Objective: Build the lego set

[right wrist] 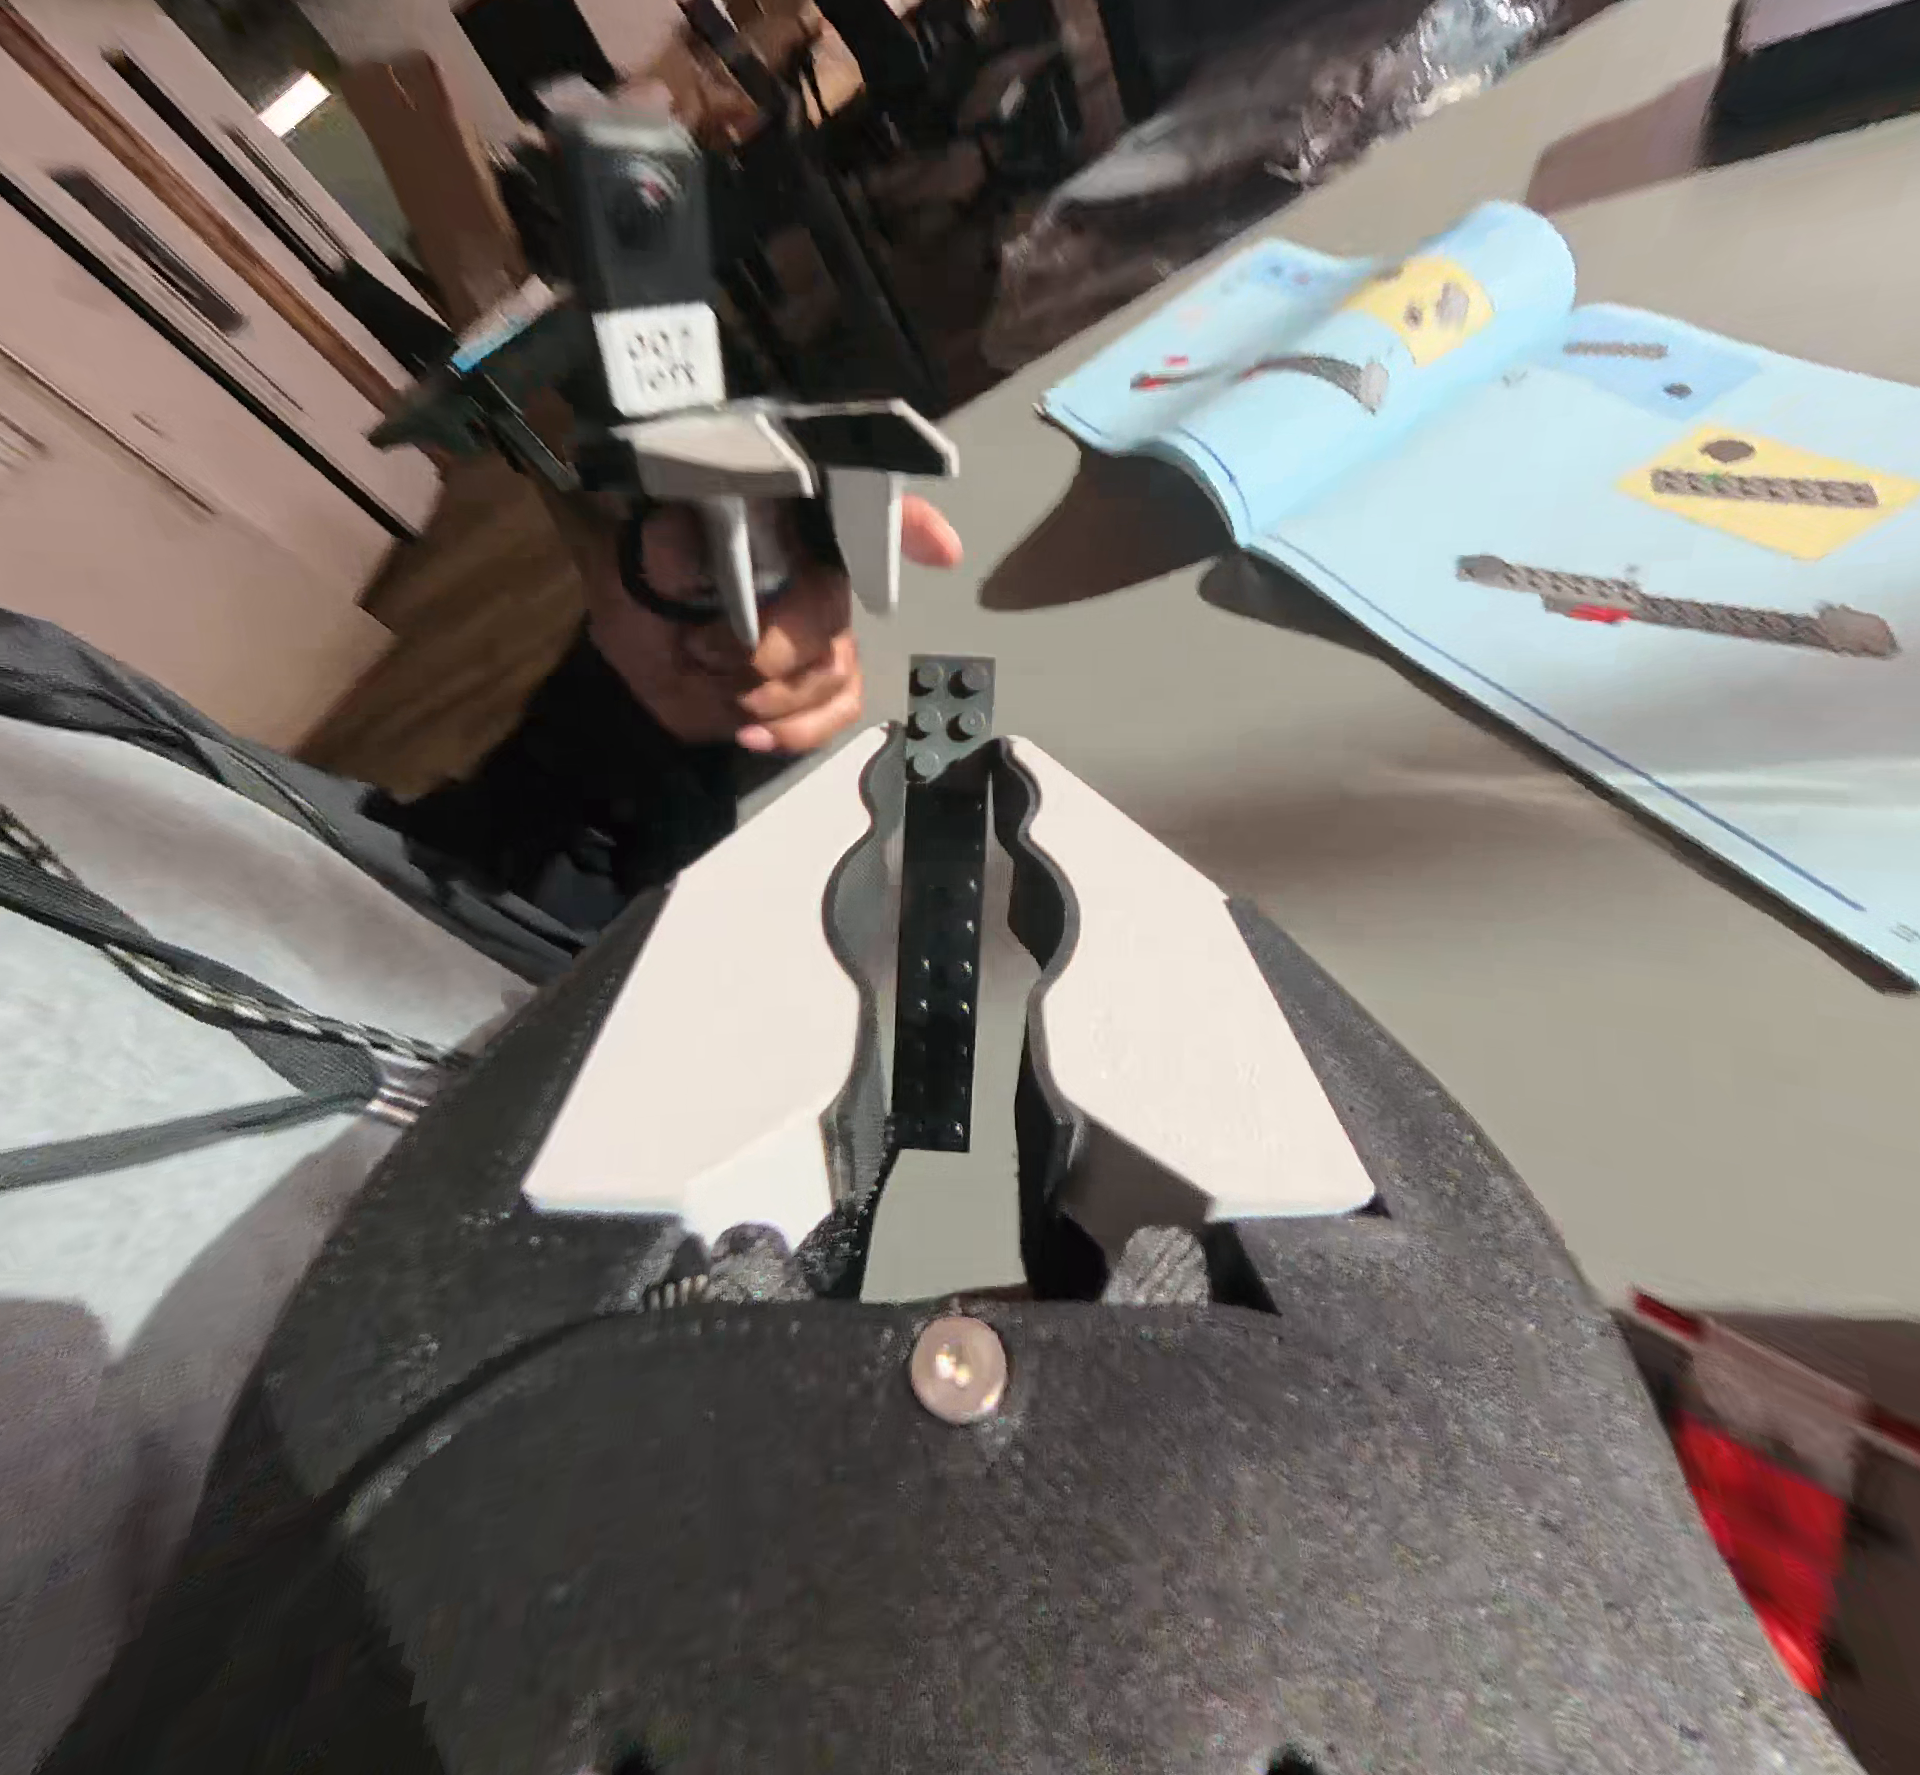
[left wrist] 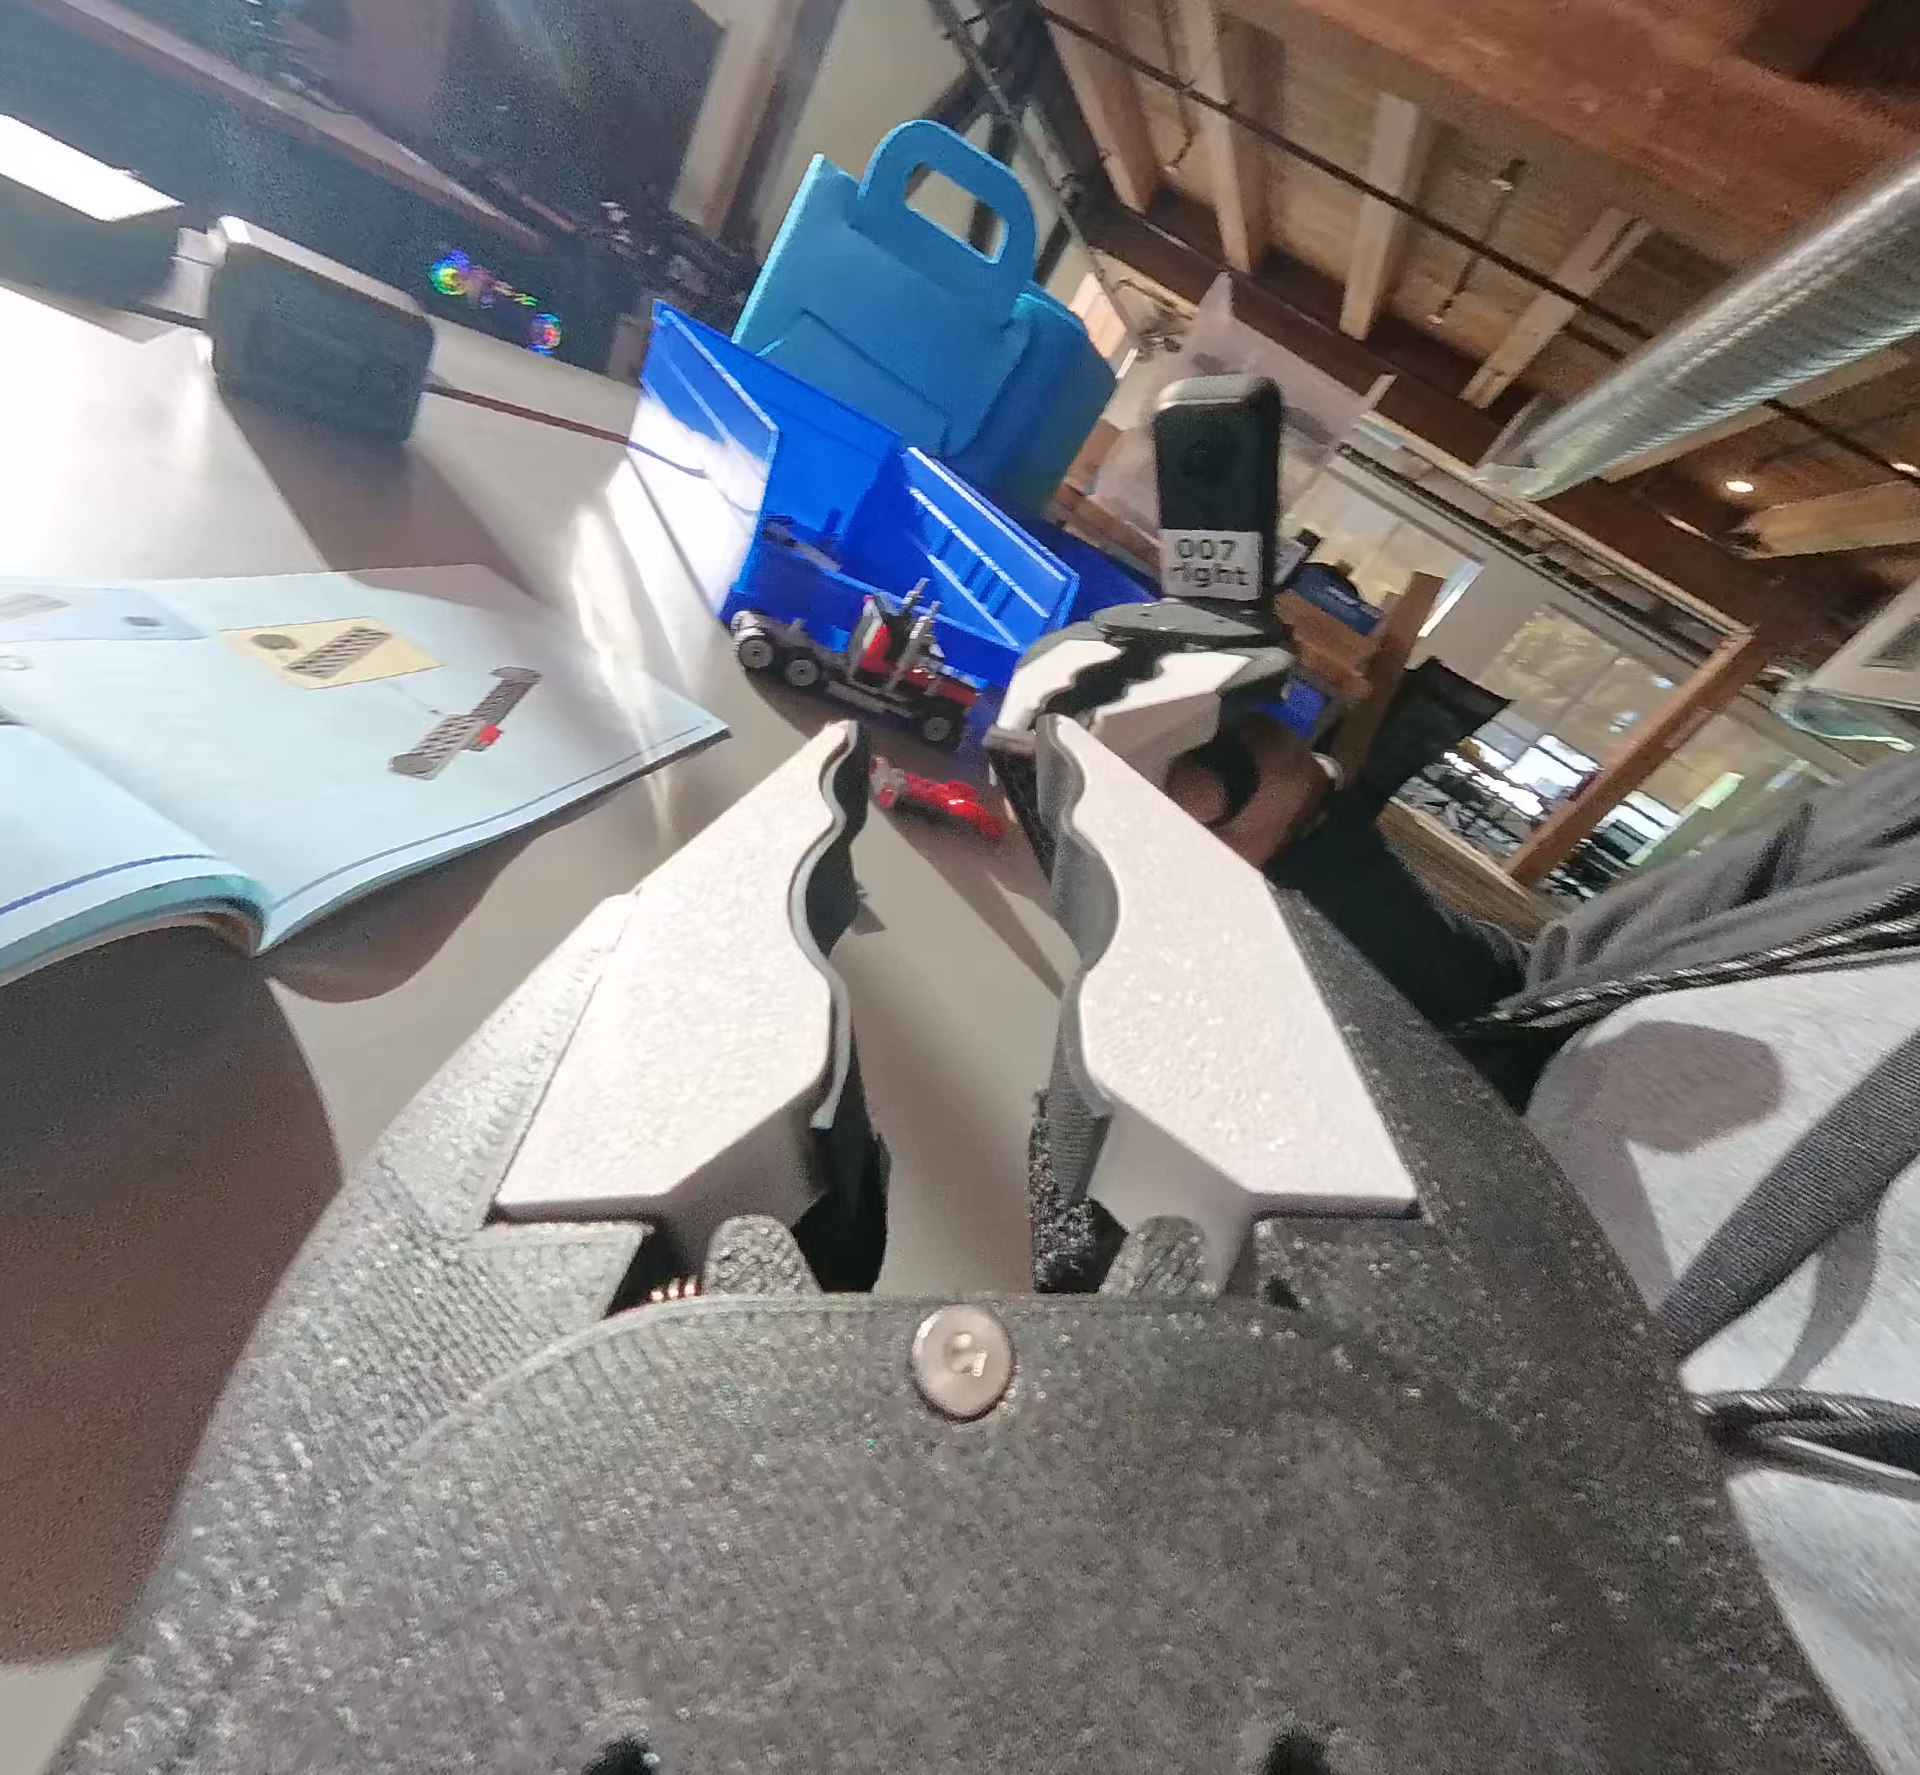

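My right gripper [right wrist: 945, 749] is shut on a long black lego plate [right wrist: 940, 946] that lies along the fingers, its studded end sticking out past the tips. My left gripper [left wrist: 951, 743] is open and empty, held above the table. It also shows in the right wrist view [right wrist: 810, 582], facing the plate's end and a short way from it. The right gripper [left wrist: 1132, 676] shows just beyond my left fingertips. A built red and black lego truck [left wrist: 862, 660] stands on the table, with loose red pieces [left wrist: 935, 795] in front of it.
An open light-blue instruction booklet [left wrist: 312, 707] [right wrist: 1558, 499] lies on the grey table [right wrist: 1299, 842]. Blue bins [left wrist: 831, 499] and a light-blue bag [left wrist: 914, 291] stand behind the truck. A black box [left wrist: 312, 343] sits farther back. A red object [right wrist: 1756, 1517] shows at lower right. The grippers' ends are close to 7 cm from one another.
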### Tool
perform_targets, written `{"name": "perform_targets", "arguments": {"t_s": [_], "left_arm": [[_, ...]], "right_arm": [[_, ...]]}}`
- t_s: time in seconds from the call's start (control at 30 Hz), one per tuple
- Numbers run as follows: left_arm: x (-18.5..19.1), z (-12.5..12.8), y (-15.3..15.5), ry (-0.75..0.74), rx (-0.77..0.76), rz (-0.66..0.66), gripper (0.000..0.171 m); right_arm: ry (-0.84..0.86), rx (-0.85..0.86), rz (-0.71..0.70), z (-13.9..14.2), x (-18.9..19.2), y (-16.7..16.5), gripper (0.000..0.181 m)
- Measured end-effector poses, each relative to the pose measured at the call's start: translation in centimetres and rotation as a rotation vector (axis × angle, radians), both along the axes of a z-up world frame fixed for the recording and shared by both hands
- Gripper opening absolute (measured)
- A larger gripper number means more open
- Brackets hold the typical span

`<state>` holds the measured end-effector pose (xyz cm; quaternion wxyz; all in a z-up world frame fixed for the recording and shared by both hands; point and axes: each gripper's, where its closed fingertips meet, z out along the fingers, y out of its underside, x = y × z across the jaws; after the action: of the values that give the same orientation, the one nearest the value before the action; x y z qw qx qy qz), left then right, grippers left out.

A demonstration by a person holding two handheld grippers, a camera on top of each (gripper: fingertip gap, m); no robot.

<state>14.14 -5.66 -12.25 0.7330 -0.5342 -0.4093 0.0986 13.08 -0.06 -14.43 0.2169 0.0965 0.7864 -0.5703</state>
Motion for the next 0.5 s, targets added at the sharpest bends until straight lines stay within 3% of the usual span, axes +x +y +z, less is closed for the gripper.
{"name": "perform_targets", "arguments": {"t_s": [0.17,0.5], "left_arm": [[1.6,1.7,1.6,0.067,0.131,-0.144,0.029],[3.1,3.7,1.1,0.175,0.292,-0.239,0.028]], "right_arm": [[-0.193,-0.203,0.114,2.8,3.0,-2.3,0.018],[-0.437,-0.408,0.291,5.9,5.3,-2.6,0.017]]}}
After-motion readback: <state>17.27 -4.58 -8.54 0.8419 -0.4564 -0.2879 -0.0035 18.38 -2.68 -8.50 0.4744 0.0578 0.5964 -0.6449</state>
